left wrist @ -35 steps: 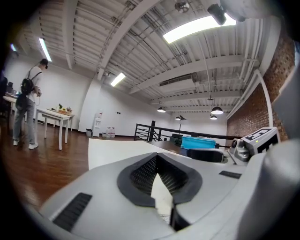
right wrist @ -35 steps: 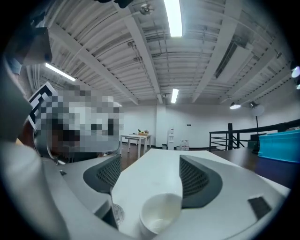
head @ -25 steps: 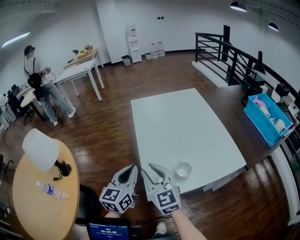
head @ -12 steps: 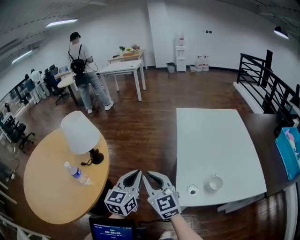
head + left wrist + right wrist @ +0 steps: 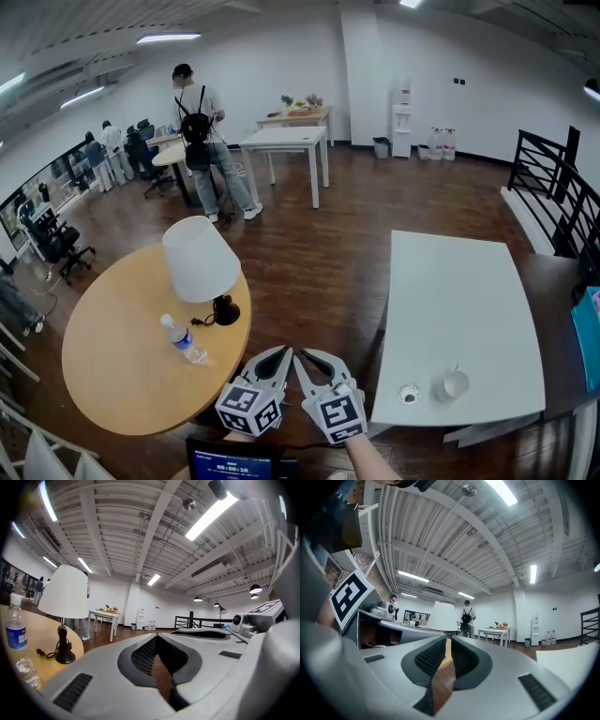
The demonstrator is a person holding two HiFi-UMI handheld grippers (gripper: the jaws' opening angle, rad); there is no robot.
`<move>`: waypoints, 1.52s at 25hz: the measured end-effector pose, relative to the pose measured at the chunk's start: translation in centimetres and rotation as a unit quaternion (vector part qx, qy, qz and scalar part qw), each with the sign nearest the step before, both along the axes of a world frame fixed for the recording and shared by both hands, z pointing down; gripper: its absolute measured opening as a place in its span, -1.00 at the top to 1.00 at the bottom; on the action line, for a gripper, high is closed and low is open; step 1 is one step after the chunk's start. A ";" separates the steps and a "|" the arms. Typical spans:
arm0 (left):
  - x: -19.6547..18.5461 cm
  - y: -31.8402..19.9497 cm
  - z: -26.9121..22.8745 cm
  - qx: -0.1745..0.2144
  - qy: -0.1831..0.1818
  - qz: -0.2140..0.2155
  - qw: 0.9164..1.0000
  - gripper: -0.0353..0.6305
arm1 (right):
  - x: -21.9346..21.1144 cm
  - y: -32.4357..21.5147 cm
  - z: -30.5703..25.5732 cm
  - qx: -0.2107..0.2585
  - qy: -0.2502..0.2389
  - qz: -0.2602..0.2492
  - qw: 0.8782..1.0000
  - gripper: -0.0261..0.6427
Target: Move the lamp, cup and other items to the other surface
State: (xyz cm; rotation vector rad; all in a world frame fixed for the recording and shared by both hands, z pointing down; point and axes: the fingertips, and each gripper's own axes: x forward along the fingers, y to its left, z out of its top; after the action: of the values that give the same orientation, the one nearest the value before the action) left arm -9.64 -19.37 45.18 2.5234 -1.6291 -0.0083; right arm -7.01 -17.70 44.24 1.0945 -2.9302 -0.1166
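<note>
Fingers [image 5: 464, 665] drawn together on both sides, nothing held.
Your right gripper [image 5: 301, 357] has just been closing on air. Your left gripper [image 5: 282, 352] sits pinched just beside it at bottom centre. Lamp [image 5: 200, 260] and bottle [image 5: 185, 339] stand on the round tabletop [image 5: 112, 375] at left, and the cup [image 5: 456, 383] rests on the white tabletop [image 5: 459, 300] at lower right.

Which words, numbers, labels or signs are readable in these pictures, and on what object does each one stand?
No text can be read with certainty.
Screen at the bottom edge of the head view: pale digits on blue, too small to read.
Water bottle on the round table: blue label, print too blurred.
Marker cubes: black-and-white square patterns only, no words.
</note>
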 end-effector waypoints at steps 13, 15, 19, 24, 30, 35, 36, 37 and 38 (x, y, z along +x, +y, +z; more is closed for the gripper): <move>-2.9 1.4 -0.5 0.004 0.005 -0.023 1.000 0.86 | -2.8 1.3 -0.4 0.010 -0.002 -0.021 1.000 0.80; -2.8 1.4 -0.5 0.005 0.006 -0.022 1.000 0.86 | -2.7 1.4 -0.4 0.006 -0.002 -0.021 1.000 0.80; -2.3 1.3 -0.4 0.005 0.009 -0.020 1.000 0.86 | -2.2 1.2 -0.2 0.011 -0.002 -0.017 1.000 0.80; -1.7 0.9 -0.4 -0.002 0.028 -0.012 1.000 0.86 | -1.5 0.8 -0.3 0.019 -0.001 -0.010 1.000 0.80; -0.7 0.7 0.1 -0.012 0.016 -0.003 1.000 0.86 | -0.7 1.1 -0.2 0.008 0.001 -0.006 1.000 0.80; -0.5 0.7 -0.7 0.022 0.036 -0.007 0.999 0.86 | -0.2 1.0 -0.1 0.006 0.000 -0.001 1.000 0.80; -0.4 0.7 -0.9 0.027 0.034 -0.009 0.999 0.86 | -0.1 0.9 -0.1 0.007 0.000 0.001 1.000 0.80; -0.3 0.7 -0.9 0.029 0.032 -0.008 0.999 0.86 | 0.0 0.9 -0.1 0.009 -0.001 0.002 1.000 0.80; -0.2 0.8 -0.9 0.028 0.031 -0.006 0.999 0.86 | 0.1 0.9 -0.1 0.012 -0.001 0.004 1.000 0.80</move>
State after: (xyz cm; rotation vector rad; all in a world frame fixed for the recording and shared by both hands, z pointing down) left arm -9.83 -18.60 44.24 2.5280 -1.6422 -0.1354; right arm -6.90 -16.84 44.18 1.1090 -2.9346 -0.1498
